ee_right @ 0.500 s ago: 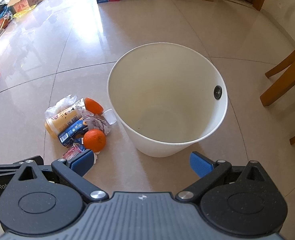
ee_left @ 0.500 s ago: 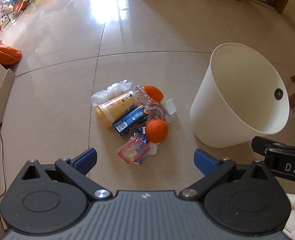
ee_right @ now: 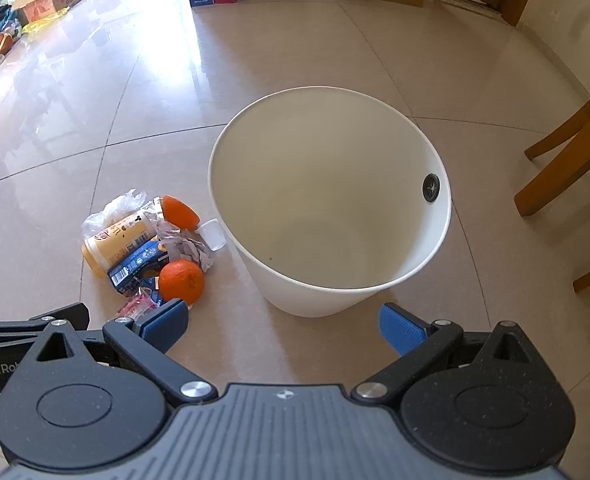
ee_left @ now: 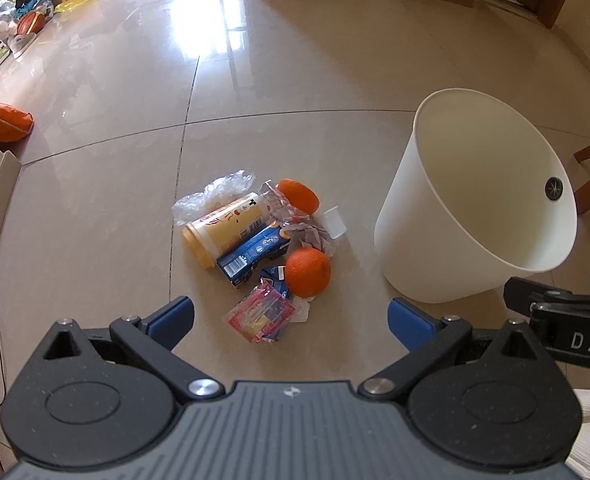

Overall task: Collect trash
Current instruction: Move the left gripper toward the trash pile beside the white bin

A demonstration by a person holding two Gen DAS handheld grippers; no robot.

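None collected: every piece of trash lies on the floor (ee_left: 95, 208); the bin (ee_right: 255, 168) holds nothing that I can see.
Progress: at the start, as I judge it; each piece is yet to be lifted and dropped in.
Pile: one heap just left of the bin, ahead of my left gripper (ee_left: 291, 314) and apart from it.
Pile contents: yellow tub (ee_left: 227, 230), blue carton (ee_left: 251, 254), near orange (ee_left: 307, 266), far orange (ee_left: 298, 196), pink packet (ee_left: 261, 318), clear bag (ee_left: 211, 196), crumpled wrapper (ee_left: 307, 232), small white cup (ee_left: 335, 222).
Tub axis: on its side, long axis running from near-left to far-right, the yellow cap toward me.
Carton axis: flat, roughly parallel to the tub and touching it, barcode end toward me.
Bin: upright, mouth up, near the heap but apart from it.
Left gripper: jaws fully spread, nothing between them.
Right gripper (ee_right: 283, 322): jaws equally wide, empty, aimed at the floor in front of the bin.
Left to do: the whole heap; the near orange and pink packet lie nearest my pads.
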